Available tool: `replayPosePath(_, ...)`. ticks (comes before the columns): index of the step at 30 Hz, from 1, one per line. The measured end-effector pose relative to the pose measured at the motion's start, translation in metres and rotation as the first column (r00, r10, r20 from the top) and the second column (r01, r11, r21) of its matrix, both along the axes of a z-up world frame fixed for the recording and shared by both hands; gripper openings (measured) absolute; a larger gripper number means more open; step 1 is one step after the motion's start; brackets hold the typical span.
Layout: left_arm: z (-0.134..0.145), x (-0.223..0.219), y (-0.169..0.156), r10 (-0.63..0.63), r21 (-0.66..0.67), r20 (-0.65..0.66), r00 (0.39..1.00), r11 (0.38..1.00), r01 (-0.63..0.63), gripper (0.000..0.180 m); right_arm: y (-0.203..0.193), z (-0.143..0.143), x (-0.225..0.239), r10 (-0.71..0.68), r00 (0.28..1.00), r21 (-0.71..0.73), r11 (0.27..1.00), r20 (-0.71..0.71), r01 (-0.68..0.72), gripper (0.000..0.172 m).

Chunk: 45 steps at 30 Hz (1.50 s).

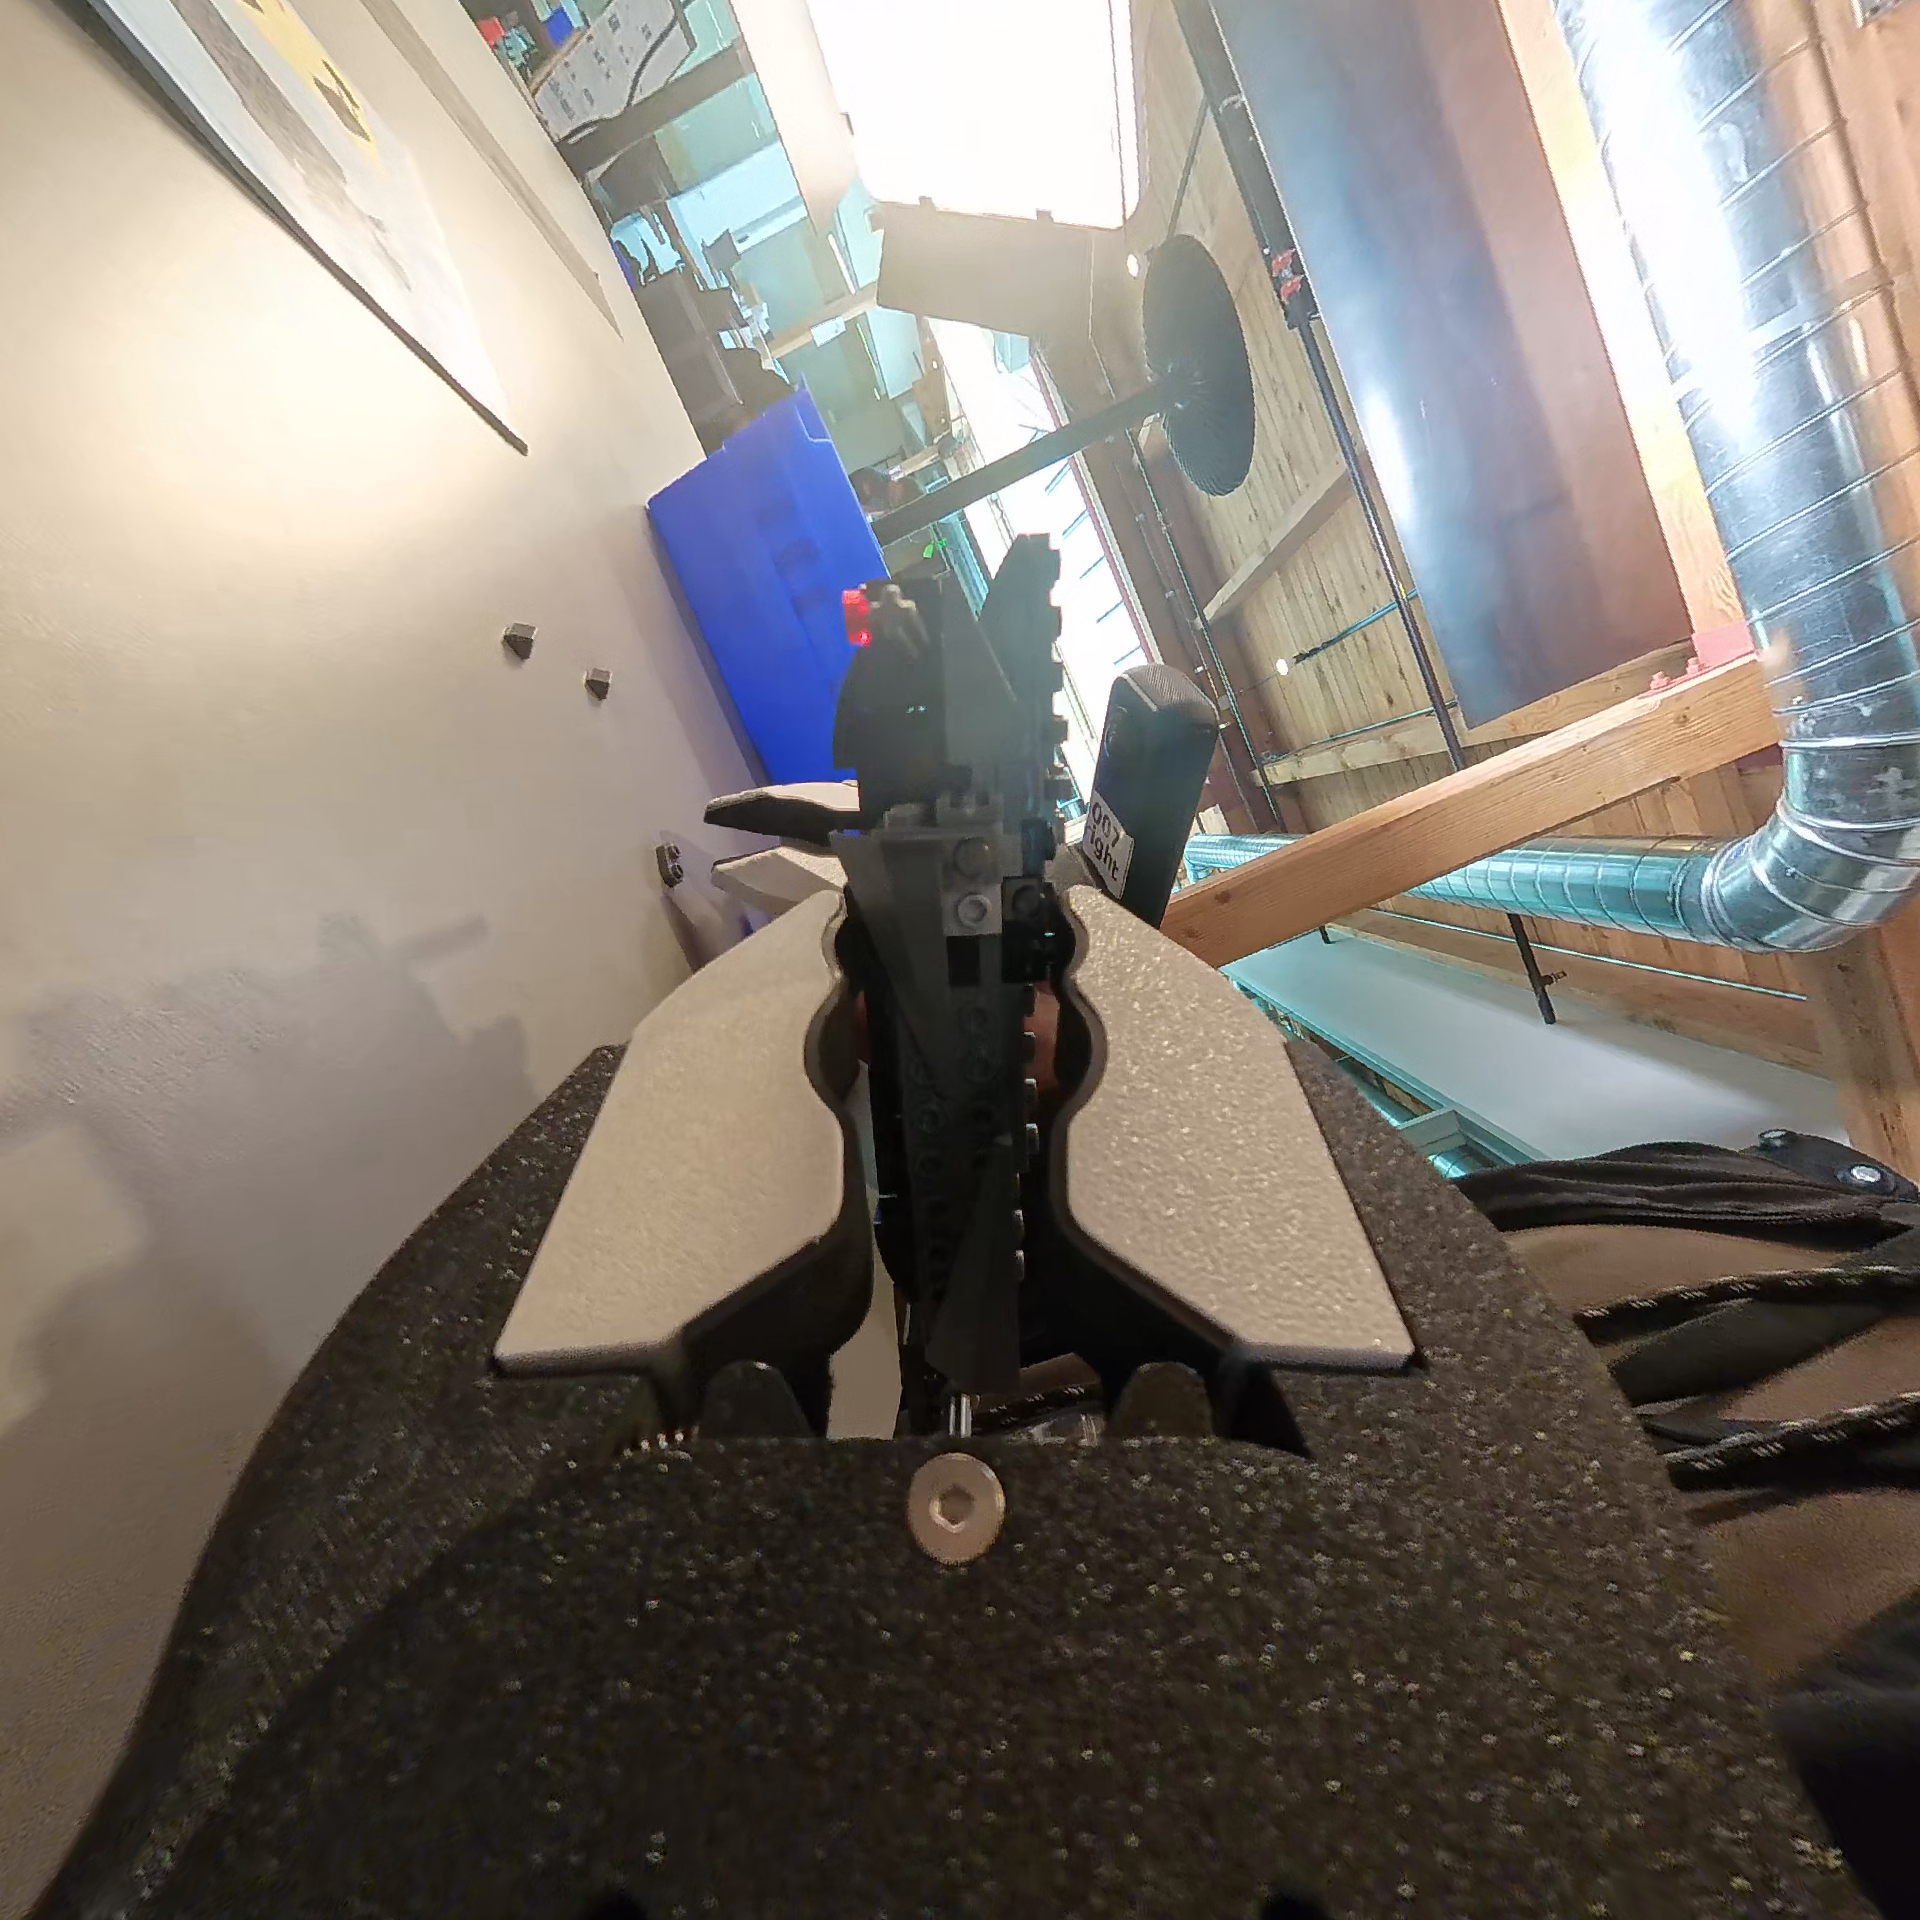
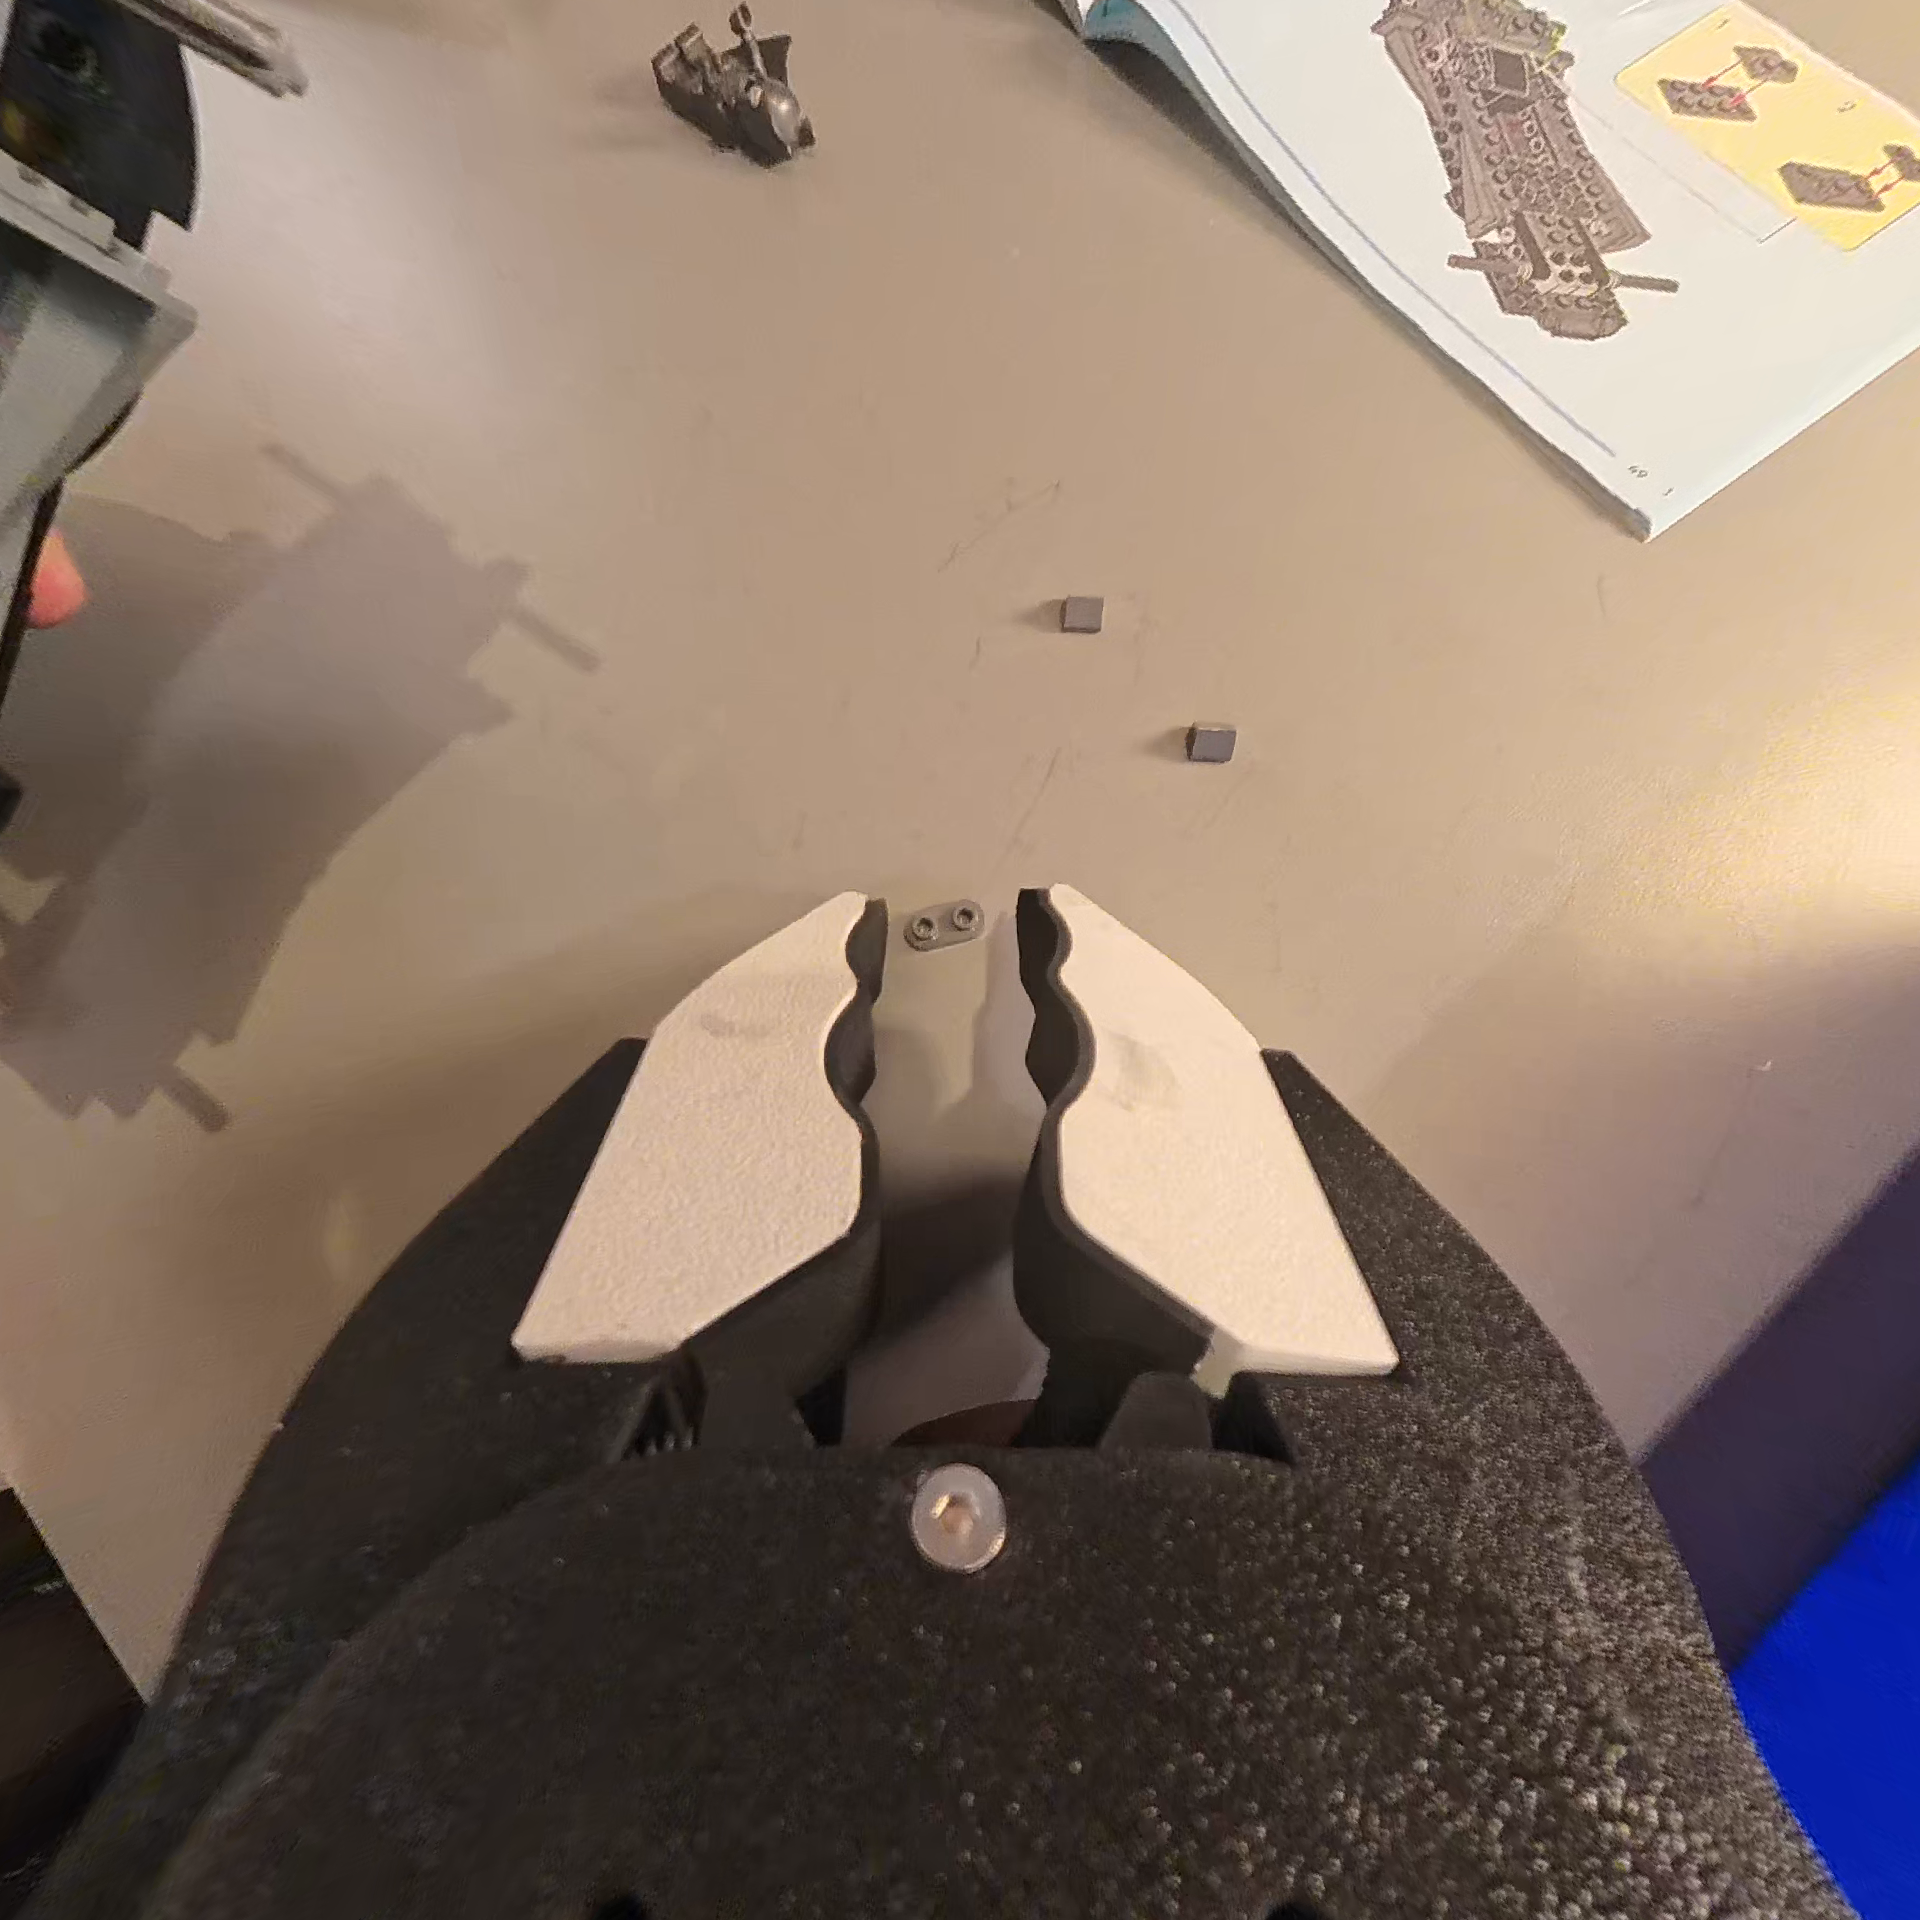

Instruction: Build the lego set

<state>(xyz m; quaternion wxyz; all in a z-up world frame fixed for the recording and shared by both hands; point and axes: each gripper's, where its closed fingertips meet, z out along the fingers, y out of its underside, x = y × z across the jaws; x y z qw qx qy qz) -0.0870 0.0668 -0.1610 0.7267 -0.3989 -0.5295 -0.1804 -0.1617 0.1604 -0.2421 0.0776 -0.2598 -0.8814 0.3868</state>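
Right wrist view puts a small grey 2-stud plate (image 2: 943,924) flat on the desk (image 2: 727,520), lying between the right gripper (image 2: 943,920)'s tips. Those fingers (image 2: 821,956) stand apart, a sliver of desk showing on each side of the plate, so nothing is gripped; they straddle it, no more. Just beyond lie 2 tiny grey blocks (image 2: 1084,613), (image 2: 1210,743), apart from each other and from the plate. Farther off sits a small dark sub-assembly (image 2: 732,88), and an open instruction booklet (image 2: 1558,260) lies at the far right. A blue bin (image 2: 1849,1714) shows past the desk edge.

Over to the left wrist view: the left gripper (image 1: 956,935) is clamped on a dark grey brick model (image 1: 956,1039), a long wedge-shaped build held off the desk, with the fingers (image 1: 1174,1039) pressing its flanks. A red stud (image 1: 855,606) sits at its far end. The same model (image 2: 73,312) fills the left edge of the right wrist view.

Judging from the layout: the model is largely built, while the plate, both blocks and the sub-assembly lie loose on the desk.
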Motion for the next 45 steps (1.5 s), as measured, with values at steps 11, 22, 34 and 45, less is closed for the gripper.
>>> replayPosePath(11,-0.004,0.002,0.002,-0.024,-0.002,0.024,0.999,1.0,0.024,0.035,0.008,0.004,-0.005,0.061,0.998,-0.033,0.998,-0.021,-0.062,0.031)
replayPosePath(22,-0.009,0.005,0.004,-0.032,0.016,0.044,0.998,0.999,0.032,0.035,0.004,-0.004,0.004,0.171,0.985,0.002,0.985,-0.009,-0.17,0.031)
replayPosePath(34,-0.008,0.014,0.007,-0.025,0.011,0.03,0.999,1.0,0.025,0.035,0.0,-0.012,0.001,0.16,0.987,0.065,0.985,0.009,-0.16,0.025)
replayPosePath(45,-0.009,0.024,0.003,-0.017,0.025,0.033,0.999,1.0,0.016,0.035,-0.003,-0.015,0.005,0.168,0.985,0.122,0.978,0.035,-0.172,0.021)
